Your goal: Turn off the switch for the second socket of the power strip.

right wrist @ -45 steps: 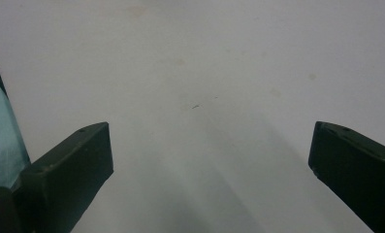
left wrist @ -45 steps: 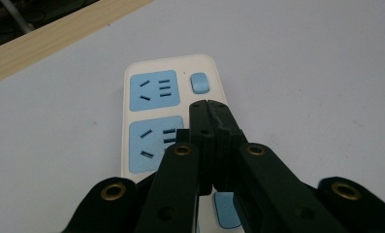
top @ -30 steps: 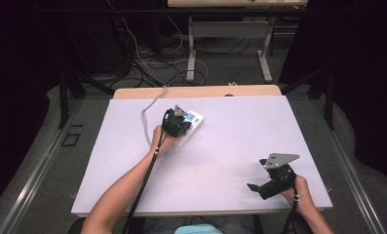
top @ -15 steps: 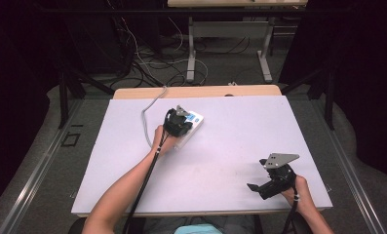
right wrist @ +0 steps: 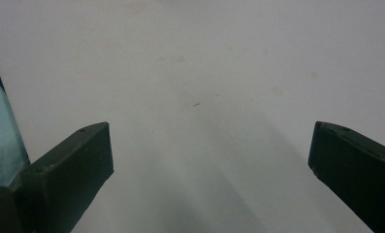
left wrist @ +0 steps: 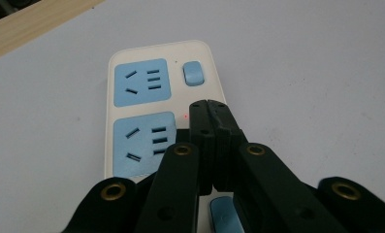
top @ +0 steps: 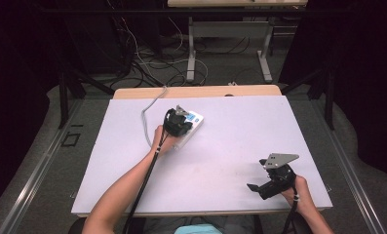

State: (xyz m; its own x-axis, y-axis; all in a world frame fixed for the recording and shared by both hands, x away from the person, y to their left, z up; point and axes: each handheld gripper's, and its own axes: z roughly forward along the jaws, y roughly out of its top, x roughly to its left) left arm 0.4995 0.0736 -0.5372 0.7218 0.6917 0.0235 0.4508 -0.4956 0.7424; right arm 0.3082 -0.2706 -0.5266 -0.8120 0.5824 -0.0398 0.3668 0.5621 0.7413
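Currently pressing down with left gripper (left wrist: 208,104) jaws pinched together onto the power strip (left wrist: 161,92) at the table's (top: 240,146) far left — could skid off past the blue switch (left wrist: 192,74) — right gripper (right wrist: 207,145) spread wide, idle at near right.

The left gripper (left wrist: 209,109) pointed forward with jaws pressed together; the right gripper (right wrist: 207,160) lay low, jaws spread wide.
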